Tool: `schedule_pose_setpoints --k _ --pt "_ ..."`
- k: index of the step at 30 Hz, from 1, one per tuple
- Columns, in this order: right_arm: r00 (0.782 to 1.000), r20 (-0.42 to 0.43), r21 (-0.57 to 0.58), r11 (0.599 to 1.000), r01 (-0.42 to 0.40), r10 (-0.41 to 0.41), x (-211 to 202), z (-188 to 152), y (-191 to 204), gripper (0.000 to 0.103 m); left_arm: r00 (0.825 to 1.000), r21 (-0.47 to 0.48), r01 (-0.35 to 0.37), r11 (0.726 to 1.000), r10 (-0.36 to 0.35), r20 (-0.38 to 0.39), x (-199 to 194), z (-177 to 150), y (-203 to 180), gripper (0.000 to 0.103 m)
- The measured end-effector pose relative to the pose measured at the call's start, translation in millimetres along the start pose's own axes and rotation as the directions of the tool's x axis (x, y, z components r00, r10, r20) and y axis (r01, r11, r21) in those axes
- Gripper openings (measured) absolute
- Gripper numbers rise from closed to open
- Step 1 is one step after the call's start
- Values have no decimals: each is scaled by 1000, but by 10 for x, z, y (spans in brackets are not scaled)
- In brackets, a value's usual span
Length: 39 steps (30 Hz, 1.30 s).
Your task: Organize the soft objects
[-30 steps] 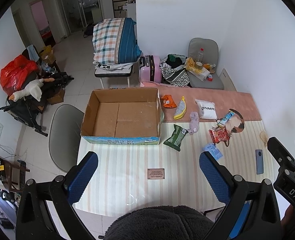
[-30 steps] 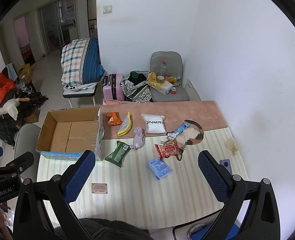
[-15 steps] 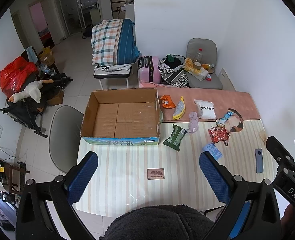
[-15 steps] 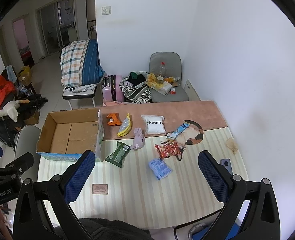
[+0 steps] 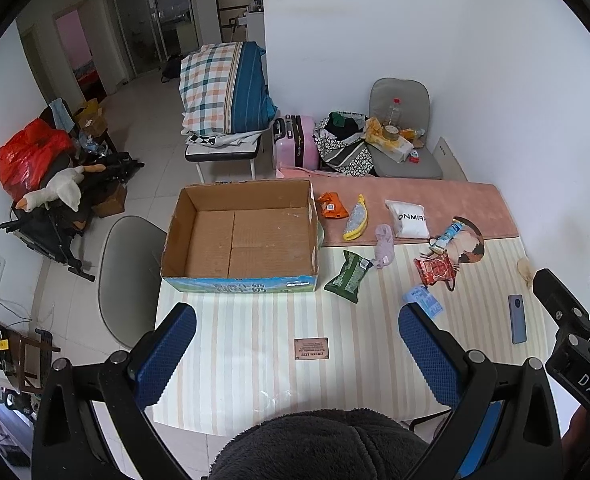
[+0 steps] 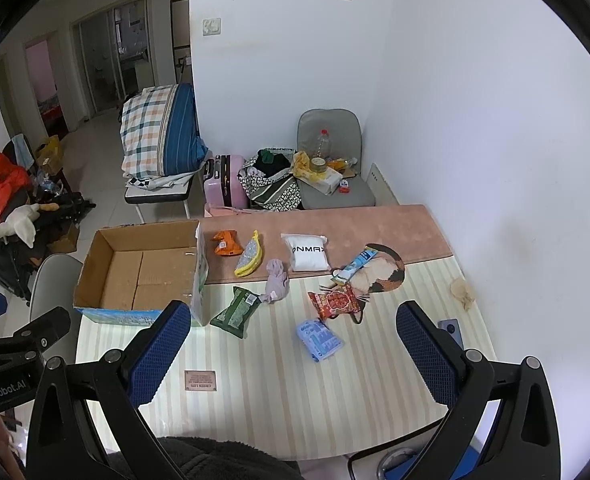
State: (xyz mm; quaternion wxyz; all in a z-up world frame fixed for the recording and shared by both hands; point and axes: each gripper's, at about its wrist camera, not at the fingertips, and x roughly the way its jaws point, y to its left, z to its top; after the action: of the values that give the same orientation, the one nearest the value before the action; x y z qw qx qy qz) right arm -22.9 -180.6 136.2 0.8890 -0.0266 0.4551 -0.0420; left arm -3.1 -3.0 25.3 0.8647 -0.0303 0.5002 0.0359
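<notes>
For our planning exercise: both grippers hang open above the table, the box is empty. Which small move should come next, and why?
Probably lower the right gripper onto the blue packet, the nearest loose item; the cardboard box holds nothing yet.

Bare tablecloth [image 5: 255, 360] before cardboard box [image 5: 239, 236]

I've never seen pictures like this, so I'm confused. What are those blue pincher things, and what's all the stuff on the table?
A person holds two pinching tools, each with its own camera. One picture looks past the left gripper, the other past the right gripper. Both are open and hold nothing. On the striped table sits an empty brown cardboard box, which may be for tidying into. Beside it lie a green snack packet, a lilac cloth bundle, a red snack packet, a blue tissue pack and a white pouch.
</notes>
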Motion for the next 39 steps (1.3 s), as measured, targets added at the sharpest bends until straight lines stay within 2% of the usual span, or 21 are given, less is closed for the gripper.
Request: schedule_pose_setpoints --k 18,23,25,29,31,36,39 --pt "1000 2 2 1000 -11 11 -26 37 5 103 1000 -2 -2 1000 2 2 -26 -22 37 103" --pt "999 -27 32 999 -30 31 134 59 -42 103 1000 -6 5 1000 -5 -6 24 -19 67 103" --pt "998 -47 54 998 -39 41 265 85 -112 103 1000 -4 8 1000 -8 -16 155 51 72 103" --pt "993 -105 94 995 -38 48 743 244 -327 103 999 14 -1 1000 1 -46 611 325 -9 103" --pt "988 -139 115 992 -45 61 1110 354 -441 103 997 41 -17 999 20 -68 918 495 -97 103" --pt "953 -289 137 989 -56 94 2521 608 -644 103 982 105 20 994 1 -189 1933 1009 -403 102" --pt "908 -404 122 990 -69 113 3619 748 -695 103 960 187 40 981 15 -280 2672 1304 -708 94"
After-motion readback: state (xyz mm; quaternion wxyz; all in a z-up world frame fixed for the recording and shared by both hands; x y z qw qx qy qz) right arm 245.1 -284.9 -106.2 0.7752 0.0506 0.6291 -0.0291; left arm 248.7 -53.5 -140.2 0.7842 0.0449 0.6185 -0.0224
